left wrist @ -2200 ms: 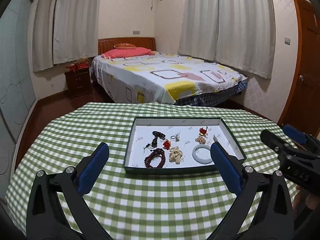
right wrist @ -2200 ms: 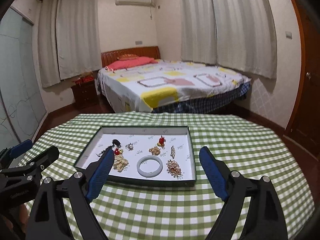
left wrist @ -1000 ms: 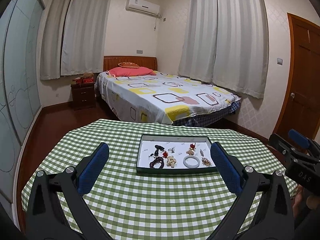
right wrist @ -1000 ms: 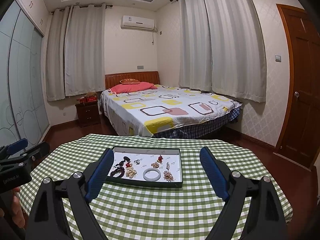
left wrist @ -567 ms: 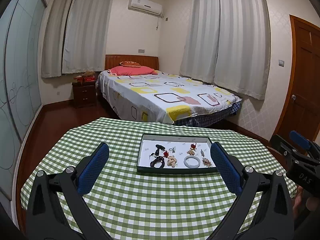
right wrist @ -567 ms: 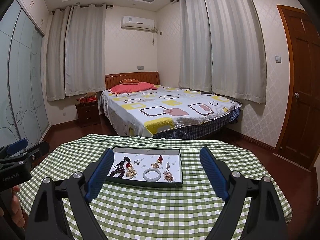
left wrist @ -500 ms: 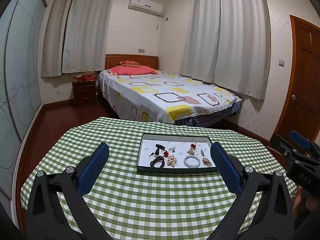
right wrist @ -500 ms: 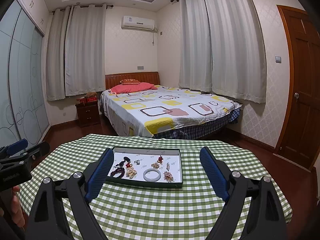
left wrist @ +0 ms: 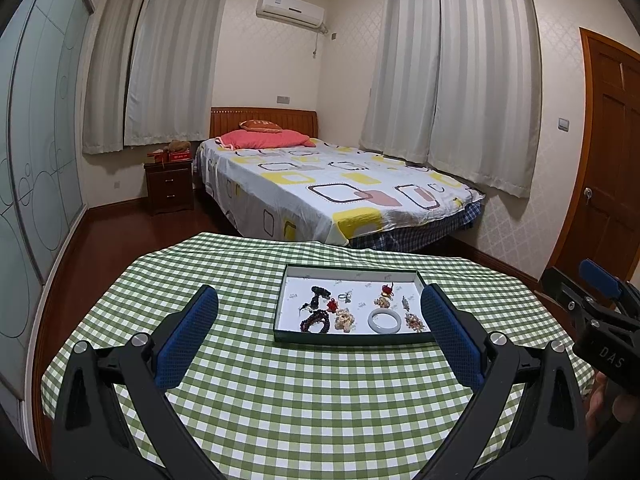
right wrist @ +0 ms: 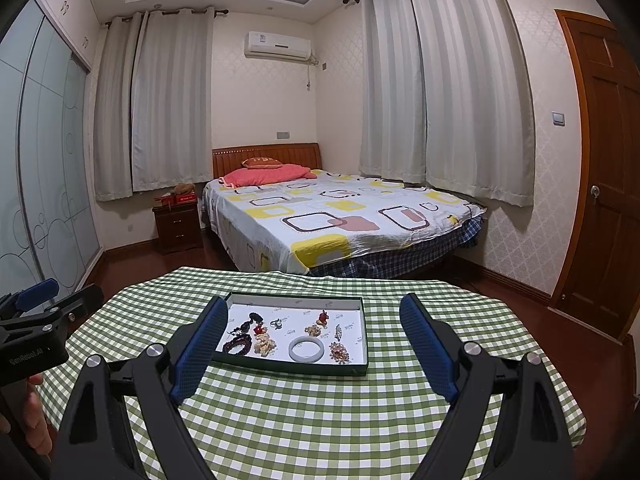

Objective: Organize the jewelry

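Both grippers are sitting farther back from the tray (left wrist: 352,338) than two seconds ago: the left gripper (left wrist: 320,336) and right gripper (right wrist: 314,346) have withdrawn toward 6 o'clock, so the tray looks smaller and more bench (left wrist: 304,408) shows.

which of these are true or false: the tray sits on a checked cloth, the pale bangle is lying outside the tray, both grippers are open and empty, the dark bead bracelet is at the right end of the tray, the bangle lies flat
1. The tray sits on a green checked cloth. True.
2. The pale bangle is lying outside the tray. False: it lies inside the tray, near the front edge.
3. The left gripper and right gripper are both open and empty. True: the jaws stand wide with nothing between them.
4. The dark bead bracelet is at the right end of the tray. False: it is toward the left end as seen, left of the bangle.
5. The bangle lies flat. True.
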`<state>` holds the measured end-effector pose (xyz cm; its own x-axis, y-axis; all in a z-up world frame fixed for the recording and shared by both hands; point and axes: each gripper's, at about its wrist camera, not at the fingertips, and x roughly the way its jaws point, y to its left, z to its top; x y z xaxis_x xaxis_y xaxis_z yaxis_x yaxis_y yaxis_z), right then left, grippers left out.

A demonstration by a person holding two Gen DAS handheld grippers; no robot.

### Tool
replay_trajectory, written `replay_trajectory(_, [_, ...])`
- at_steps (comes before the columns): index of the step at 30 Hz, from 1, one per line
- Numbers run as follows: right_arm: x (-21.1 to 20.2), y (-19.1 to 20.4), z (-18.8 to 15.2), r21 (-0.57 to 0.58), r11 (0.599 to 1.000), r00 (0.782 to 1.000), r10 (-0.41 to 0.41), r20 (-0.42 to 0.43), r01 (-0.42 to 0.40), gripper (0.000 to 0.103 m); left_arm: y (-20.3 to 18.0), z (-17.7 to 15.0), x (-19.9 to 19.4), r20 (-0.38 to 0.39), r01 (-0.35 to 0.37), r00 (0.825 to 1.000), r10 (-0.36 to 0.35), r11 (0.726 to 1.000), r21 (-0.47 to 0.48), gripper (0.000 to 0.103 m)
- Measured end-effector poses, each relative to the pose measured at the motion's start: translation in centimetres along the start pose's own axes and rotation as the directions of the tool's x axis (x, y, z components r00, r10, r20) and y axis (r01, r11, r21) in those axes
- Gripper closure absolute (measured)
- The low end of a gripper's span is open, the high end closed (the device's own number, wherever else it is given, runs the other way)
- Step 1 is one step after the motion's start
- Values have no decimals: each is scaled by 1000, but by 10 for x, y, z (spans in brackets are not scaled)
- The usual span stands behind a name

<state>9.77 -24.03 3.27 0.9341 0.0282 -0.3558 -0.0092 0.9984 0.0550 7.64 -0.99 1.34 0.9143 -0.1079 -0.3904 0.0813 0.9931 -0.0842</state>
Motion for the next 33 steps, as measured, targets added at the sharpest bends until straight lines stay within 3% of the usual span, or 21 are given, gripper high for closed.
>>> replay_trajectory(19, [1,6,-3,-1,1000,1000,2,-5,-2,18,5,-3,-3,24,-29,999,29,1000,-6,4])
replay_trajectory(27, [3,6,-4,-5,1000,1000,3,-13,-3,18,5,-3,5,-14,-6,1000,6,1000,-10,4])
replay_trajectory(33, [5,5,-6,-5,1000,1000,7,-21,-7,18,5,-2,4,25,-43,999,43,999,0,4])
